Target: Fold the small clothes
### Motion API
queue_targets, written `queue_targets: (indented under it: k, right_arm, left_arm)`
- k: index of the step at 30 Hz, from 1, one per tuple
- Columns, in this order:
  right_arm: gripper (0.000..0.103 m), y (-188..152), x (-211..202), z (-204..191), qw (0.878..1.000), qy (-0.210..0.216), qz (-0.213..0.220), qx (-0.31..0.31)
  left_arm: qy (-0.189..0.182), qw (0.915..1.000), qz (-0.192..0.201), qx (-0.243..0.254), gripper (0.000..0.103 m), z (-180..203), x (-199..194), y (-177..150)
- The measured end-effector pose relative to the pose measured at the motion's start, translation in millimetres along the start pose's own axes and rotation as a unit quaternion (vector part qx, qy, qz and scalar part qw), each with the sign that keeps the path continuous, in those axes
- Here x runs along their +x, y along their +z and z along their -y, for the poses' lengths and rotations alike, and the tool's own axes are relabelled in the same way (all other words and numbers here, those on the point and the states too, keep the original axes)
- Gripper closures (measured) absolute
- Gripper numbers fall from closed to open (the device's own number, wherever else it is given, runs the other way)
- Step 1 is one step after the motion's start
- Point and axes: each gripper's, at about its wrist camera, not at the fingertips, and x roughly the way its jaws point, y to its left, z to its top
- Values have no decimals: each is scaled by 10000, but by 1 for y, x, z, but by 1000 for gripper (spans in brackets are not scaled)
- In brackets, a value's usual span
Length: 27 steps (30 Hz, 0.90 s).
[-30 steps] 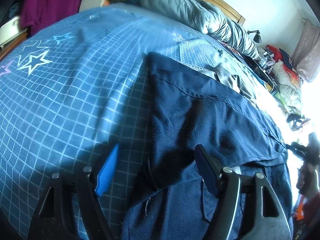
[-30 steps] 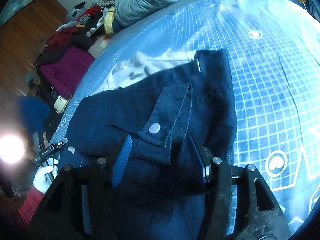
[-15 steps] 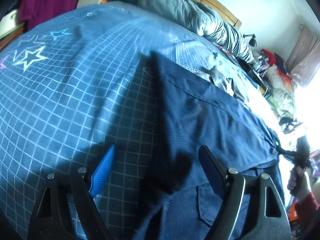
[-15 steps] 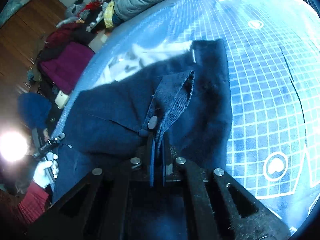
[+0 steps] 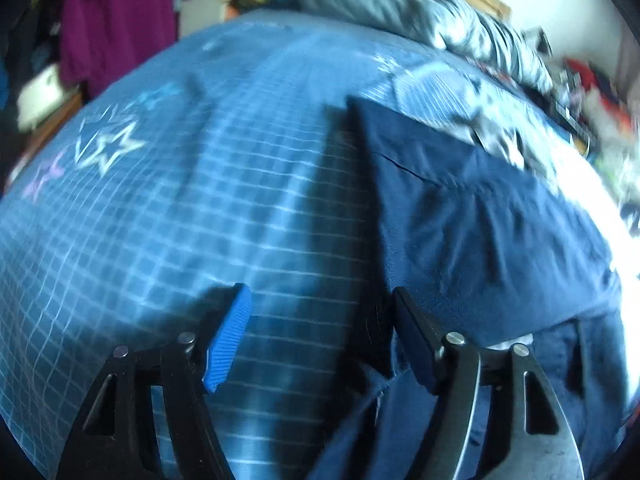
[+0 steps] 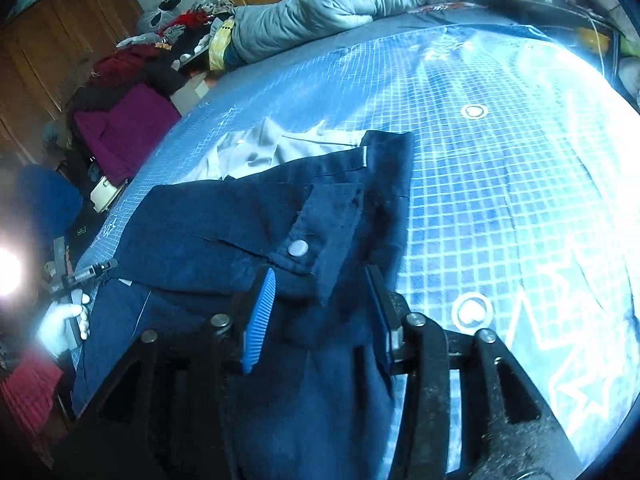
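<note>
Blue grid-patterned bed (image 6: 500, 184) bears navy garment (image 6: 224, 232), white cloth (image 6: 256, 152)

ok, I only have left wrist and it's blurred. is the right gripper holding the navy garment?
Observer: No. The right gripper is open, with one finger on each side of a snap-button tab on the navy garment.
Operator: anything else lying there?
Observer: A pale garment shows past the navy one's far edge and is partly covered by it. Both lie on the blue grid bedsheet.
Operator: where's my left gripper from that side?
Observer: The left gripper has its tip at the navy garment's left edge. A white-gloved hand is holding it.
</note>
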Motion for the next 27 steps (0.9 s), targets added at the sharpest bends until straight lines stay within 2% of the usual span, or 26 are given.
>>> queue_targets:
  k: [1,3,4,6,10,12,14,18,23,27]
  right_arm:
    - [53,-3,-7,1,10000,-10,13,-2]
    - [47,-15,-22,5,10000,-49,-1,14]
    - [43,-20,-29,7,9999,-97,0,31]
    - [40,-34,-43,11,9998,-132,-11,115]
    - [39,-65,-67,17,9994,-106,-109,315]
    - [39,-83,-78,16,9990,21,-236,379]
    - [38,-102,-84,12,9983,142,-463,333]
    - [37,-143,-91,2,9951,196,-960,134]
    - [34,-190,-93,2,9876,308,-1506,304]
    - [32,-220,-76,2,9780,291,-2045,296]
  left_arm:
    - [-21,9998,16,-172,27,-8,-4,0]
    - [344,9988,25,-350,35,-21,-17,-2]
    - [408,9981,49,-455,36,-28,-25,-4]
    - [263,9964,181,-781,36,-47,-50,-15]
    - [108,9941,406,-1004,35,-72,-104,-50]
    - [-248,9919,454,-1157,33,-83,-132,-74]
    - [-798,9885,379,-1230,32,-89,-152,-102]
    - [-1900,9750,-57,-1152,28,-87,-172,-163]
    - [-2395,9597,-583,-1348,28,-90,-168,-224]
    - [-2695,9459,-768,-1638,28,-98,-159,-246]
